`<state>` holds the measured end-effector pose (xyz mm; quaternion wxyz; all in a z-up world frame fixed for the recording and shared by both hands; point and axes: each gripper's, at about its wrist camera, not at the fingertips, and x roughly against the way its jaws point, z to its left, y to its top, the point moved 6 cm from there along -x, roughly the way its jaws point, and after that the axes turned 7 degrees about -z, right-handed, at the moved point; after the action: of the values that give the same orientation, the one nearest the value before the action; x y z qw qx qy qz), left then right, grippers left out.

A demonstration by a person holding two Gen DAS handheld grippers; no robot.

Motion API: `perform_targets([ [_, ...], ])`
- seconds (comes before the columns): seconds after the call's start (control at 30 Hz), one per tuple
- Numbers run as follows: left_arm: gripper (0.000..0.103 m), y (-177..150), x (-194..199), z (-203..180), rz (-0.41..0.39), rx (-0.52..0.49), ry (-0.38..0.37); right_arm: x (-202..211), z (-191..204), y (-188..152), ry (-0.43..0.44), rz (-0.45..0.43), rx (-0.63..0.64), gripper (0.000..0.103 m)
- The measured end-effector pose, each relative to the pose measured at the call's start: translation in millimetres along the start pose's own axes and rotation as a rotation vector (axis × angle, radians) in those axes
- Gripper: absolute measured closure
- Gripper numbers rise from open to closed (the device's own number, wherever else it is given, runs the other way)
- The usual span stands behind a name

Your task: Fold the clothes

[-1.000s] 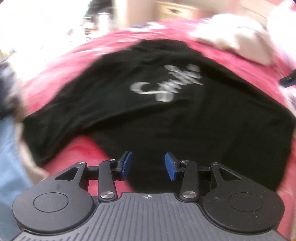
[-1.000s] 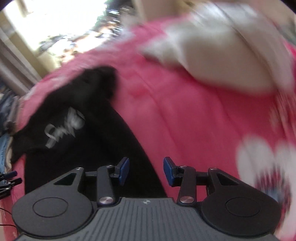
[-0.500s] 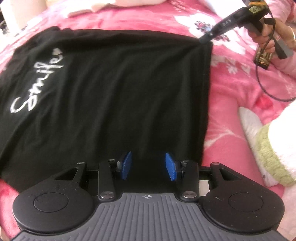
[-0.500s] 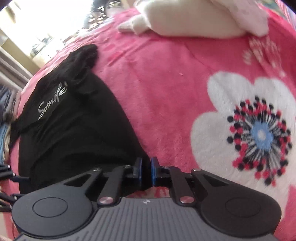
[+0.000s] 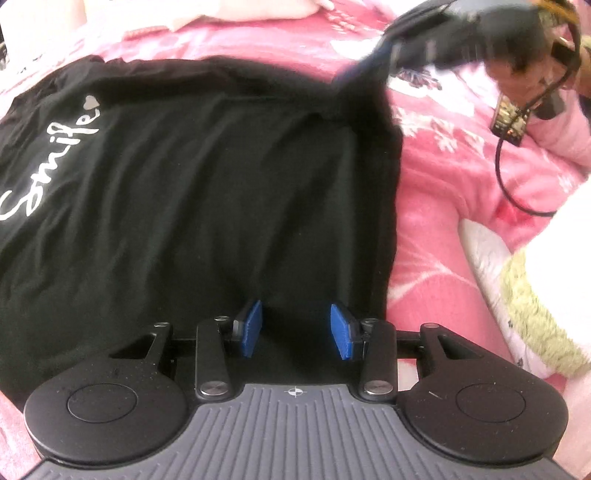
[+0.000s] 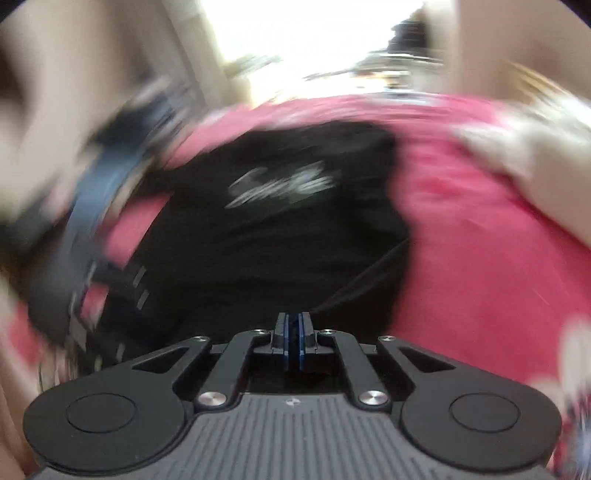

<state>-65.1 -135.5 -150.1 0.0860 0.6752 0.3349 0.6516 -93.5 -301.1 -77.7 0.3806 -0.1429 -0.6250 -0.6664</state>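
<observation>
So the right hand-held gripper (image 6: 294, 341) pinches the black shirt's (image 5: 207, 206) corner on the pink bed (image 5: 443, 236), while the left hand-held gripper (image 5: 295, 328) hangs open over the hem.

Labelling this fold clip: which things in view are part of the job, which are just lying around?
In play:
- black T-shirt, spread on the pink blanket
- right tool, shut on the shirt's corner
- left tool, open over the hem

Lying about:
- white and green cloth
- pale bundle at the far edge
</observation>
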Motion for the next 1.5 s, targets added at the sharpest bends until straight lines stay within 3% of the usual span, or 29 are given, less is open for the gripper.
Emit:
perform_targets([
  [0.07,0.062,-0.9,-0.1,0.0,-0.005,0.003,0.003,-22.8,26.9,-10.0,0.041,0.07,0.122,0.092],
  [0.13,0.062,-0.9,-0.4,2.9,-0.005,0.022,-0.001,-36.3,44.2,-19.3,0.053,0.124,0.188,0.08],
  [0.23,0.062,0.9,-0.7,5.8,-0.009,0.044,-0.008,-28.0,47.6,-19.7,0.093,0.112,0.116,0.068],
  [0.4,0.062,-1.3,-0.7,6.2,-0.02,0.042,-0.01,-5.2,18.5,-17.4,0.135,0.089,-0.189,0.067],
  [0.57,0.062,-1.9,-0.3,4.2,-0.024,0.042,-0.007,-0.6,-41.9,-24.3,0.066,0.052,-0.541,0.064],
  [0.7,0.062,0.1,-3.3,1.6,-0.024,0.041,0.0,-19.1,-63.3,-37.5,0.039,0.095,-0.668,0.065],
  [0.87,0.061,-0.2,-2.4,-0.2,-0.027,0.024,0.008,-40.9,-63.7,-46.8,0.083,0.105,-0.744,0.072],
  [0.93,0.061,-1.1,-0.7,-2.0,-0.028,0.013,0.011,-44.6,-60.0,-45.9,0.088,0.102,-0.732,0.097],
  [1.03,0.061,-2.4,0.6,-3.3,-0.028,0.004,0.012,-33.1,-60.6,-38.0,0.062,0.059,-0.712,0.1],
  [1.13,0.061,-4.8,1.1,-2.7,-0.026,0.009,0.008,2.0,-66.1,-19.7,-0.017,-0.017,-0.626,0.1],
  [1.23,0.06,-7.9,2.1,-4.3,-0.018,0.0,-0.003,34.3,-87.4,-10.2,-0.153,-0.036,-0.525,0.1],
  [1.37,0.059,-15.3,5.2,-11.3,-0.002,-0.04,-0.019,44.8,-122.5,-14.8,-0.352,0.024,-0.425,0.1],
  [1.5,0.058,-21.1,8.0,-17.0,0.013,-0.052,-0.028,28.2,-151.9,-38.0,-0.457,0.132,-0.396,0.1],
])
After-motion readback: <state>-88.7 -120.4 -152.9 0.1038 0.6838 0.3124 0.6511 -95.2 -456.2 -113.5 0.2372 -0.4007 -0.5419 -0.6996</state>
